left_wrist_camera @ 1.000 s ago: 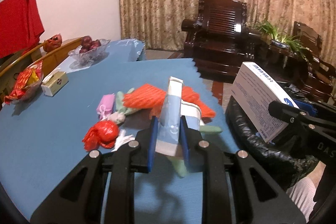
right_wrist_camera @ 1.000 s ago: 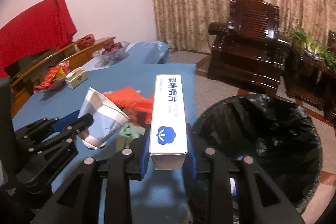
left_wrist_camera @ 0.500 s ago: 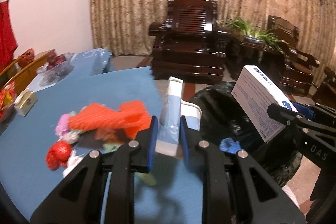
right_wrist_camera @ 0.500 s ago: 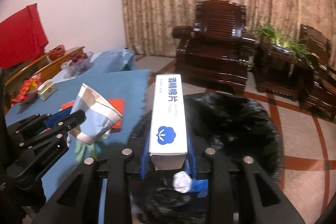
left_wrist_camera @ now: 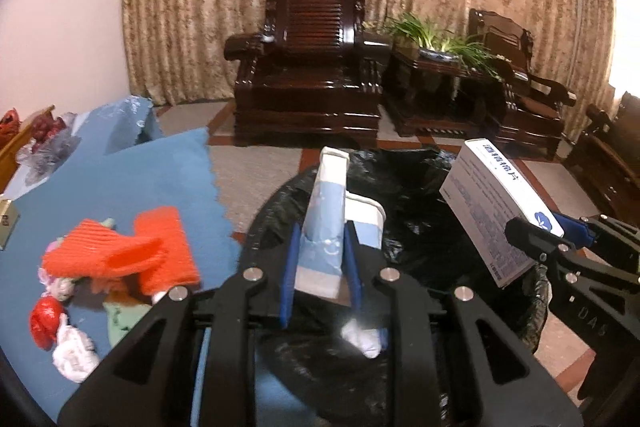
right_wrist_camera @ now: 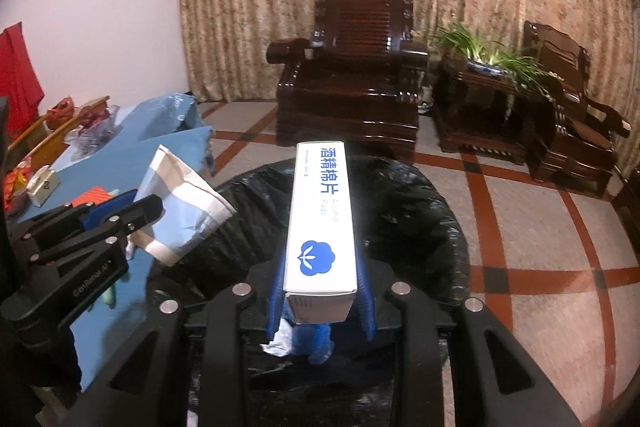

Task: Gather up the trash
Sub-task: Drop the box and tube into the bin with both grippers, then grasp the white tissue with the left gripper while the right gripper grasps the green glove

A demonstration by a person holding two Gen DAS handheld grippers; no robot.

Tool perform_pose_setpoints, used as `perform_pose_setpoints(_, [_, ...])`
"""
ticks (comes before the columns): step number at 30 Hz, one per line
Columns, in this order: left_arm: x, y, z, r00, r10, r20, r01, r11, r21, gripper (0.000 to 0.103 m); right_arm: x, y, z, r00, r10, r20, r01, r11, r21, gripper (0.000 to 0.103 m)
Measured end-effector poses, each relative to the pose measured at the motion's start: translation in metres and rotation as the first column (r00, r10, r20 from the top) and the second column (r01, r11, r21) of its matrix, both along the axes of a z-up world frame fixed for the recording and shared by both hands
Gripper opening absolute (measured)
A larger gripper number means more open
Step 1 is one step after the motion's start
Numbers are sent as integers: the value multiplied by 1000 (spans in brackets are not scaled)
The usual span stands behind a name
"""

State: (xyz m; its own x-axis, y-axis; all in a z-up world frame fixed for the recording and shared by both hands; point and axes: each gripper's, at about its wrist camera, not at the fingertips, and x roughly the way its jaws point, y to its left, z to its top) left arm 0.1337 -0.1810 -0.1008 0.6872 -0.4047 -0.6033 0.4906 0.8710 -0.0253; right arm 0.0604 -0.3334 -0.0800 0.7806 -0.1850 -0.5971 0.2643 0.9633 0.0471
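My left gripper [left_wrist_camera: 320, 263] is shut on a crushed blue-and-white paper cup [left_wrist_camera: 326, 223] and holds it over the near rim of the bin lined with a black bag [left_wrist_camera: 412, 227]. The cup also shows in the right wrist view [right_wrist_camera: 180, 211]. My right gripper [right_wrist_camera: 320, 291] is shut on a white alcohol pads box [right_wrist_camera: 322, 211] with blue print, held above the bin's opening [right_wrist_camera: 408, 211]. The box also shows in the left wrist view [left_wrist_camera: 496, 215]. White and blue scraps [right_wrist_camera: 296, 341] lie inside the bin.
The blue table [left_wrist_camera: 120, 179] at the left carries orange foam netting [left_wrist_camera: 128, 251], a red wrapper [left_wrist_camera: 44, 321], white crumpled paper [left_wrist_camera: 74, 351] and a green scrap. A dark wooden armchair [left_wrist_camera: 308, 67] and a plant stand [left_wrist_camera: 440, 79] stand behind the bin.
Both grippers have swung right, away from the table, with the cup and the box still held. They now hang over the bin, which fills more of both views.
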Motion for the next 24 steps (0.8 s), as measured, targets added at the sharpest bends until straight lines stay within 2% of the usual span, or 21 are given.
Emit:
perform_pose_setpoints(2, [4, -3, -4, 1000, -11, -26, 10, 1000, -12, 27, -1, -4, -2, 1000, -15, -7, 15, 1000, -3, 31])
perform_pose_setpoints(5, [8, 0, -6, 999, -9, -41, 8, 1000, -22, 43, -4, -10, -5, 999, -35, -10, 35, 999, -8, 41])
perform_pose_setpoints(8, [8, 9, -6, 999, 9, -33, -9, 1000, -18, 55, -4, -11, -6, 999, -46, -5, 46, 999, -14, 59])
perform_pose_setpoints(10, [7, 22, -4, 999, 34, -16, -34, 999, -17, 69, -6, -9, -6, 998, -55, 6, 55, 998, -20, 85])
perform_pose_setpoints(12, [3, 34, -2, 998, 59, 3, -59, 998, -16, 84, -7, -3, -4, 998, -57, 25, 57, 998, -27, 96])
perform_pose_setpoints(17, [-1, 83, -1, 989, 149, 11, -149, 989, -3, 90, 2, 28, 1, 999, 22, 31, -21, 1000, -19, 97])
perform_pose_setpoints(24, [-13, 161, -3, 954, 298, 18, -299, 954, 20, 90, 20, 85, 4, 986, 161, 45, -161, 987, -6, 97])
